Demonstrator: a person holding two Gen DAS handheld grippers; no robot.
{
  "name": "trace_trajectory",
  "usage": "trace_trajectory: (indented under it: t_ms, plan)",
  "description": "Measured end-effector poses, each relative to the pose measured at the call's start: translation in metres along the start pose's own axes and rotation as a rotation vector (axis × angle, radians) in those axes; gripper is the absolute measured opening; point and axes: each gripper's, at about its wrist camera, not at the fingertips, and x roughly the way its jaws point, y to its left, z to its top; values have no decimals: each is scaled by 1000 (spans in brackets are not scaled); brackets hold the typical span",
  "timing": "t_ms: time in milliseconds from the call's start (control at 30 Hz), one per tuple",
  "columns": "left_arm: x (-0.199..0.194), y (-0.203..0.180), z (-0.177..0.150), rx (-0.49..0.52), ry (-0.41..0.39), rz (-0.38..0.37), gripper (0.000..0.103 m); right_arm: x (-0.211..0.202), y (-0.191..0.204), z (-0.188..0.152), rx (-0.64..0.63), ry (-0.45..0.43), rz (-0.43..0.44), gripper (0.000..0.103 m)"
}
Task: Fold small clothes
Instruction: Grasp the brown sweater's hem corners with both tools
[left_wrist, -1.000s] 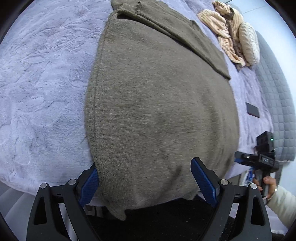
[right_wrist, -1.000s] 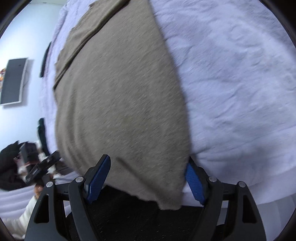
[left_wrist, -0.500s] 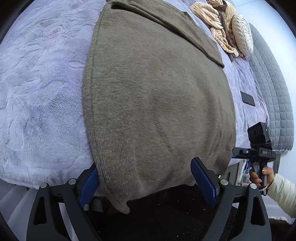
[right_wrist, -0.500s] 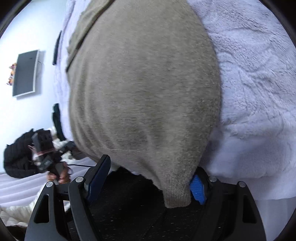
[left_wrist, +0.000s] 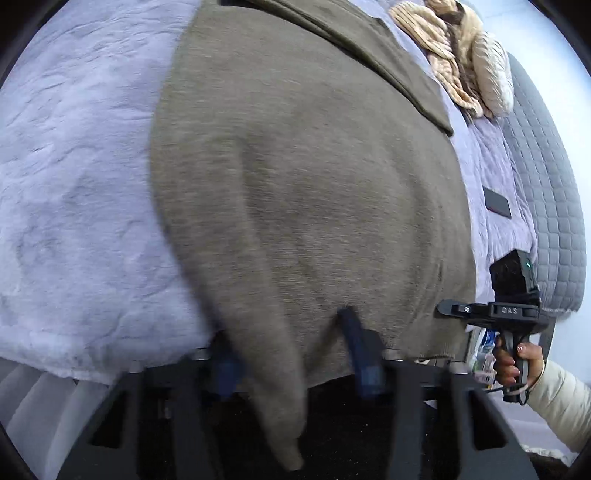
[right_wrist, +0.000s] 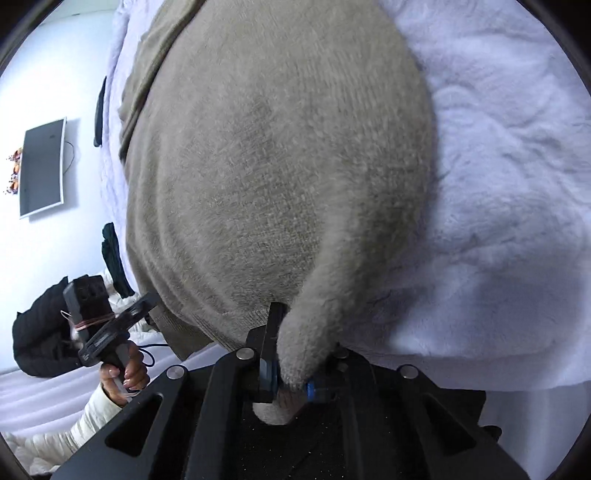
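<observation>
The bed (left_wrist: 74, 192) is covered by a pale lilac fleecy blanket (right_wrist: 509, 177). Spread flat across it lies a grey-brown sweater (left_wrist: 306, 177), its near edge hanging over the bedside. Farther back lie a heap of cream clothes (left_wrist: 454, 55) and a dark phone (left_wrist: 498, 201) (near the grey quilted headboard (left_wrist: 546, 192)).

I see a plain olive-grey knit garment (left_wrist: 310, 192) on a pale lavender fleecy blanket (left_wrist: 74, 192). Beyond the garment lie beige ribbed clothes (left_wrist: 454, 59), beside a grey quilted headboard (left_wrist: 546, 192). My gripper pads (right_wrist: 309, 387) are blue.
</observation>
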Motion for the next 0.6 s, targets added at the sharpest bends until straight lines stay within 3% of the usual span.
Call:
trace_trajectory:
  t_ms: [33, 267, 600]
  plan:
    - [-2, 6, -1, -14, -1, -17, 23, -6, 0, -3, -11, -4, 9, 11]
    - [-32, 4, 2, -92, -78, -131, 23, -38, 40, 1, -98, -41, 140, 11]
    - [-83, -33, 45, -150, -269, -207, 23, -88, 83, 38, -198, -94, 257, 11]
